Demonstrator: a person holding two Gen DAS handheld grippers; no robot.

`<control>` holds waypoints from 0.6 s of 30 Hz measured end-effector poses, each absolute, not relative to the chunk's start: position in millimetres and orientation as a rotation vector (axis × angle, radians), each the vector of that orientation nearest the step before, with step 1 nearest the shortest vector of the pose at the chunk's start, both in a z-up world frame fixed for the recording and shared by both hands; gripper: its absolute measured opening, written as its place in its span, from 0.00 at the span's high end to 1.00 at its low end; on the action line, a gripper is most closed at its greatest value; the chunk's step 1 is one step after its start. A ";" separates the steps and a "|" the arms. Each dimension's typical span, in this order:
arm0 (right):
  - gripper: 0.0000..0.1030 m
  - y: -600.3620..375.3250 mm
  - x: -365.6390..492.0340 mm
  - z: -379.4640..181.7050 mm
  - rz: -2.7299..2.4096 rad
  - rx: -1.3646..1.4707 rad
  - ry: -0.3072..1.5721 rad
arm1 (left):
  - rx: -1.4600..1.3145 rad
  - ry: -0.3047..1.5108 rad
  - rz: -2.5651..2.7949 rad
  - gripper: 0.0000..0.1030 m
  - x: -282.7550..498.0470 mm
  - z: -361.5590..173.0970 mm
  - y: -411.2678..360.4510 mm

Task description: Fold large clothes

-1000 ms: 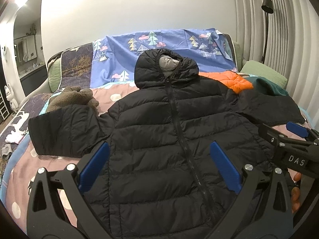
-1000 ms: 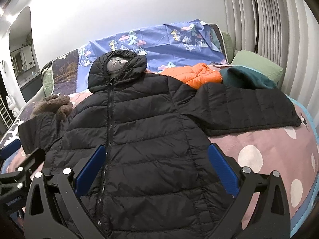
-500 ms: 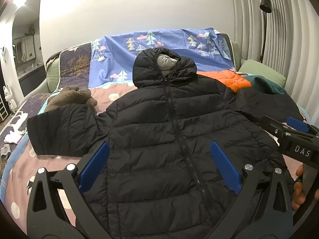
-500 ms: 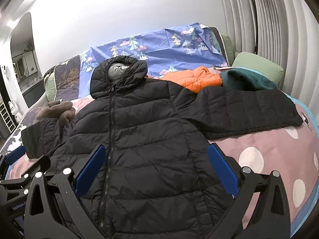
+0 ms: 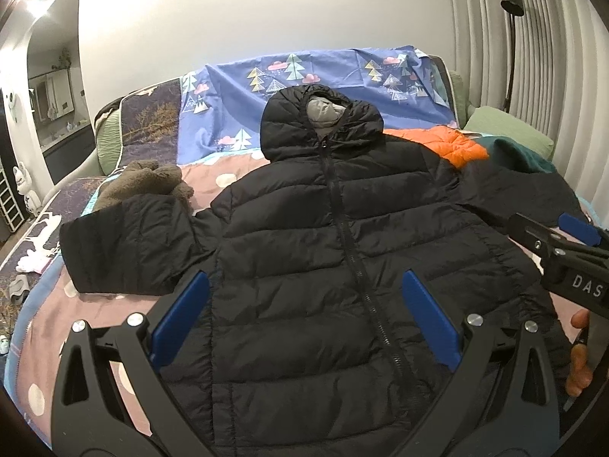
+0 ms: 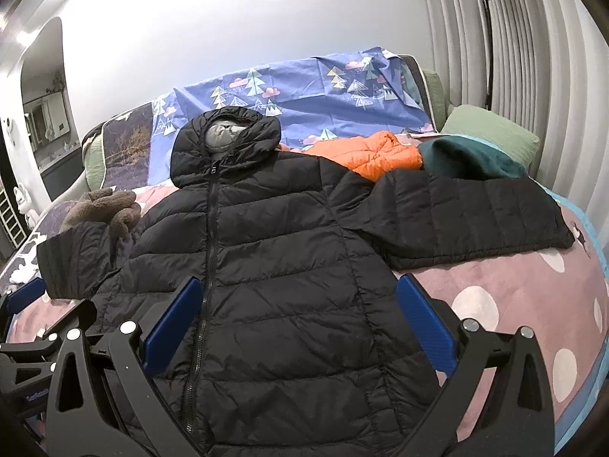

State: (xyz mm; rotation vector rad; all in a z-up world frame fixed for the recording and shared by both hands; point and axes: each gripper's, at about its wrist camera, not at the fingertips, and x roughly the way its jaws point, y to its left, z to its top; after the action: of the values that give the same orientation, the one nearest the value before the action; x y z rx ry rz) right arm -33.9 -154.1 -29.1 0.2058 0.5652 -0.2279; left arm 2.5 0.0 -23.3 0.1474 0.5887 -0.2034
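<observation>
A black hooded puffer jacket point(image 5: 327, 251) point(image 6: 262, 266) lies flat and zipped on the bed, front up, hood toward the headboard, both sleeves spread out sideways. My left gripper point(image 5: 304, 316) hovers open above the jacket's lower front, holding nothing. My right gripper point(image 6: 300, 320) is open too, over the lower right half of the jacket, empty. In the left wrist view the right gripper's body shows at the right edge with a hand under it. The left sleeve point(image 5: 129, 243) rests near a brown plush; the right sleeve point(image 6: 468, 221) stretches across the pink cover.
A pink dotted bedcover point(image 6: 525, 297) lies under the jacket. An orange puffer jacket point(image 6: 373, 152), a dark green garment point(image 6: 468, 160) and a green pillow point(image 6: 491, 129) sit at the back right. A brown fleece item point(image 5: 144, 182) lies back left. A floor lamp point(image 5: 510, 38) stands by the curtain.
Both grippers have shifted slightly, so the jacket sits a little lower and left in the views. The jacket itself has not moved, and both grippers stay open.
</observation>
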 end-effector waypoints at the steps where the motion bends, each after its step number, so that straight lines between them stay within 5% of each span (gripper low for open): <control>1: 0.01 -154.2 -33.5 -29.6 -0.231 0.203 0.569 | 0.149 0.592 -0.200 0.02 3.4 -23.9 0.2; 18: 0.01 -161.5 -32.1 -33.8 -0.271 0.226 0.582 | 0.118 0.643 -0.216 0.02 11.5 -31.3 4.2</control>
State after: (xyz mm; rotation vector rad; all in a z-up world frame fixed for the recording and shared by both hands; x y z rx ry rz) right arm -32.1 -161.5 -33.8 0.2262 0.5825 -0.2714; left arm 11.5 4.2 -31.3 0.1180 0.6429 -0.2155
